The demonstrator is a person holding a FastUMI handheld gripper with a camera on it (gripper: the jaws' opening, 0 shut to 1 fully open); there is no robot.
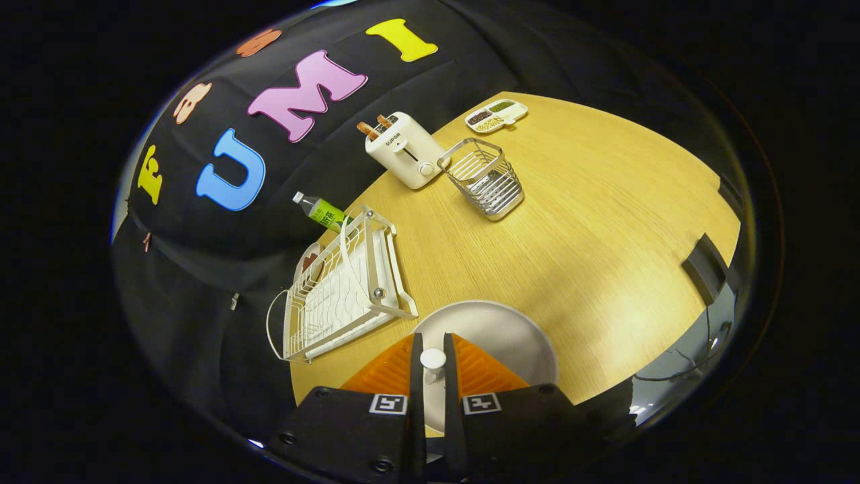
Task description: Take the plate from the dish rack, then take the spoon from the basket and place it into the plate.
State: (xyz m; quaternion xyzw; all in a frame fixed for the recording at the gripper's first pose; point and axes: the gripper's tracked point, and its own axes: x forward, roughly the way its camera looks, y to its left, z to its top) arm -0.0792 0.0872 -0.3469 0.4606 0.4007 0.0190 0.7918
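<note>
At far left a bottle (321, 210) lies by the rack (342, 292), which stands empty of the plate. Just right of the rack, the plate (504, 336) lies under the gripper (433, 359), whose fingers are drawn nearly together on something small and pale, a rounded end that looks like the spoon (433, 359) handle held upright over the plate. Both fingers seem to press on it, though the gap is too narrow to be sure. Farther off stand the toaster (405, 149), then the basket (485, 178) to its right, then a tray (496, 115) at the far edge of the table (605, 235).

The step in hand looks like setting the spoon down. Lower it until its bowl meets the plate's flat middle, tilt the handle toward the rim, then part the fingers slowly so it does not clatter or roll off.
</note>
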